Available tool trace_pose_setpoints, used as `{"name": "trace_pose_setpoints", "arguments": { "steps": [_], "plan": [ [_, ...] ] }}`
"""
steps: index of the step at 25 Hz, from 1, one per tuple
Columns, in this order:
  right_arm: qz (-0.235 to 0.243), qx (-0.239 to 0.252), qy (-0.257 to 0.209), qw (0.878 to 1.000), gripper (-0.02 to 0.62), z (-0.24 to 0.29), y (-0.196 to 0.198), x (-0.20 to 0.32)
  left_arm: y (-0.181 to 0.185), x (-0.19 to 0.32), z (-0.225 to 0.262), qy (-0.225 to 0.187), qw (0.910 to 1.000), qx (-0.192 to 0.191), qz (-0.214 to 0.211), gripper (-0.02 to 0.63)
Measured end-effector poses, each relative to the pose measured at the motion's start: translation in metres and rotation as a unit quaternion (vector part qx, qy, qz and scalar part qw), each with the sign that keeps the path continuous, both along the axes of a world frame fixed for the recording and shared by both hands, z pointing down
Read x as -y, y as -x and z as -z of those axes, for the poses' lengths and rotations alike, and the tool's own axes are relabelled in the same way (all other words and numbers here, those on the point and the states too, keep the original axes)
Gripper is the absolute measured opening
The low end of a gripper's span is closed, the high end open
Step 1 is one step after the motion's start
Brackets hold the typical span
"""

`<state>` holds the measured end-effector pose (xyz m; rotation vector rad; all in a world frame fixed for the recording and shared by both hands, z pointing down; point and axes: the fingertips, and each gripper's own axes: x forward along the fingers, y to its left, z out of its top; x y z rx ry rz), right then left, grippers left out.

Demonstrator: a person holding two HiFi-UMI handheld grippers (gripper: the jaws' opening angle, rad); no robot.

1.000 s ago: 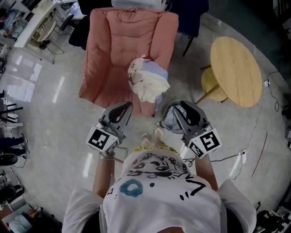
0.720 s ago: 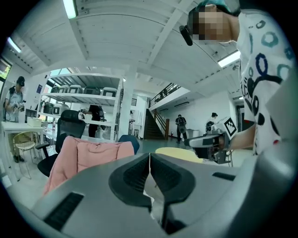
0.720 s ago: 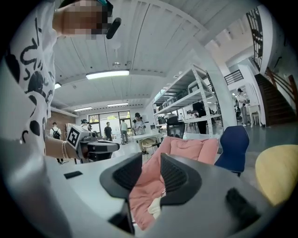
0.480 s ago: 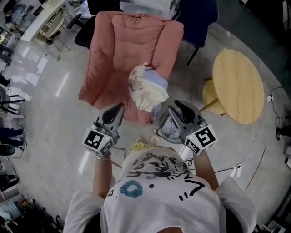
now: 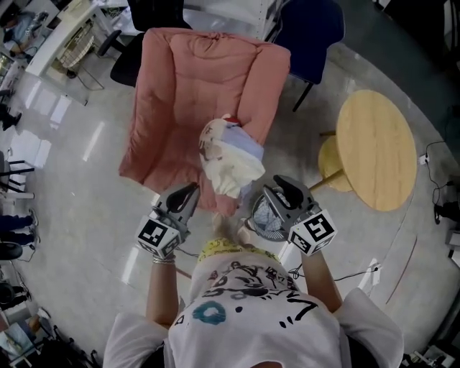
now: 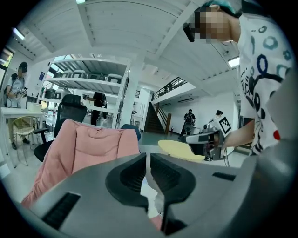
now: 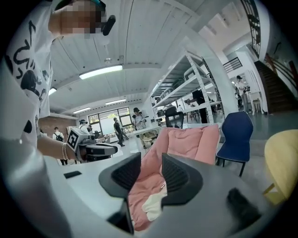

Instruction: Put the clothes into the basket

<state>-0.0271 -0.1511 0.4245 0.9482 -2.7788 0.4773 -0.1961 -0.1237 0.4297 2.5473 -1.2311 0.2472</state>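
Observation:
A heap of cream, blue and patterned clothes (image 5: 230,152) lies on the front of the pink armchair's (image 5: 194,86) seat. My left gripper (image 5: 189,192) is held just below-left of the heap, shut and empty. In the left gripper view its jaws (image 6: 148,160) point at the chair, with pale cloth (image 6: 150,197) beyond them. My right gripper (image 5: 277,187) hovers below-right of the heap, over the mesh basket (image 5: 263,217) on the floor. Its jaws (image 7: 151,169) have just been opening and stand open with nothing between them. Cream cloth (image 7: 152,204) shows beyond them on the armchair (image 7: 186,139).
A round wooden table (image 5: 377,147) with a yellow stool (image 5: 332,144) under it stands to the right. A blue chair (image 5: 310,32) is behind the armchair. A black office chair (image 5: 147,14) and desks are at the back left. A cable lies on the floor (image 5: 359,272).
Both grippers have come closer to the front of the armchair and the heap of clothes, and sit lower. The right gripper now hangs over the basket's rim.

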Motion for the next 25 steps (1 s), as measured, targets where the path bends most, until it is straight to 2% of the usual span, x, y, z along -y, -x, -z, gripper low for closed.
{"name": "trace_pose_setpoints", "arguments": {
  "steps": [7, 11, 15, 25],
  "plan": [
    [-0.026, -0.015, 0.019, 0.999, 0.135, -0.022, 0.020, 0.042, 0.017, 0.052, -0.020, 0.008, 0.9997, -0.006, -0.023, 0.025],
    [-0.033, -0.031, 0.029, 0.999, 0.137, -0.043, 0.029, 0.061, 0.029, 0.072, -0.037, 0.020, 0.9993, -0.003, -0.030, 0.063],
    [-0.043, -0.044, 0.043, 0.997, 0.138, -0.066, 0.034, 0.078, 0.034, 0.089, -0.057, 0.036, 0.9982, -0.001, -0.047, 0.074],
    [-0.035, -0.088, 0.091, 0.991, 0.146, -0.147, 0.053, 0.100, 0.037, 0.115, -0.126, 0.083, 0.9942, -0.006, -0.068, 0.081]
  ]
}}
